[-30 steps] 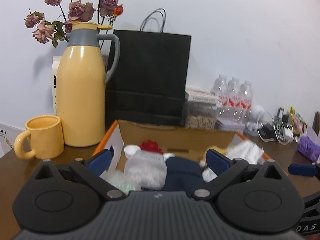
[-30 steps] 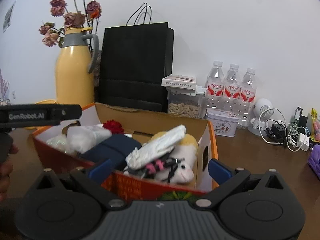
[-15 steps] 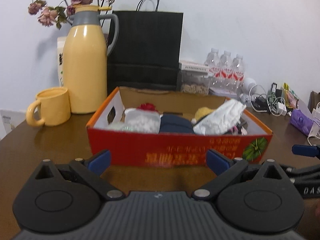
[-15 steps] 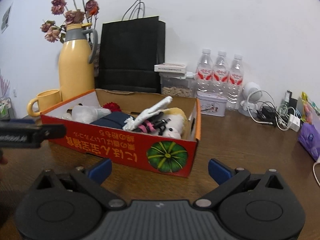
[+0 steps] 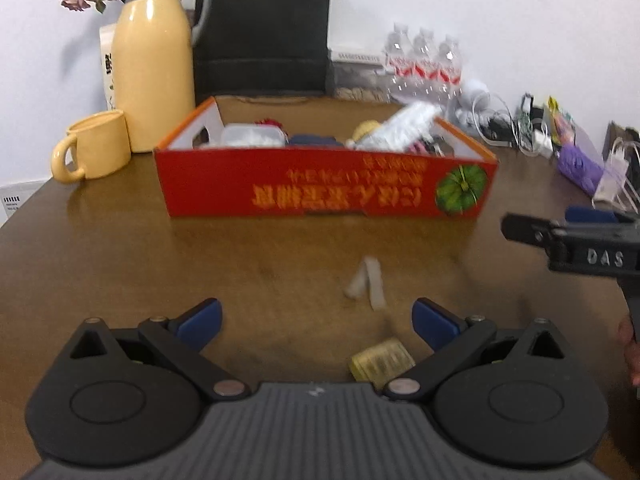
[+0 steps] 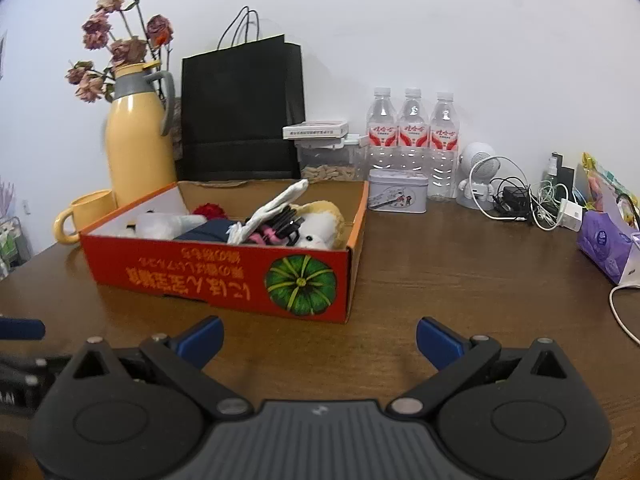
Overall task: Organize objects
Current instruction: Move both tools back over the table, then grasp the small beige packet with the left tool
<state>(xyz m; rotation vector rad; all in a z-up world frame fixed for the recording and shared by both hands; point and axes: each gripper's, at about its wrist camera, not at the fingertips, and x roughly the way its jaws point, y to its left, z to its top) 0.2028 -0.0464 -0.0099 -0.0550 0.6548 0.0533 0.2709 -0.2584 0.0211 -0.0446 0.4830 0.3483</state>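
You have pulled both grippers back from the red cardboard box [image 5: 326,190] since a second ago, when they hung right over its contents. Now your left gripper [image 5: 316,316] hovers above the brown table [image 5: 120,248] with its jaws wide and nothing between them; a small white piece [image 5: 366,282] lies on the wood just ahead of it, and a yellow block [image 5: 380,362] sits near its right finger. Your right gripper [image 6: 318,334] also stands wide and empty, near the box's front right corner. That box rests mid-table, holding a plush toy [image 6: 320,224], a navy item [image 6: 204,229] and a white packet [image 6: 272,208]. Far left of it stand a yellow thermos [image 6: 138,140] and a yellow mug [image 5: 94,152].
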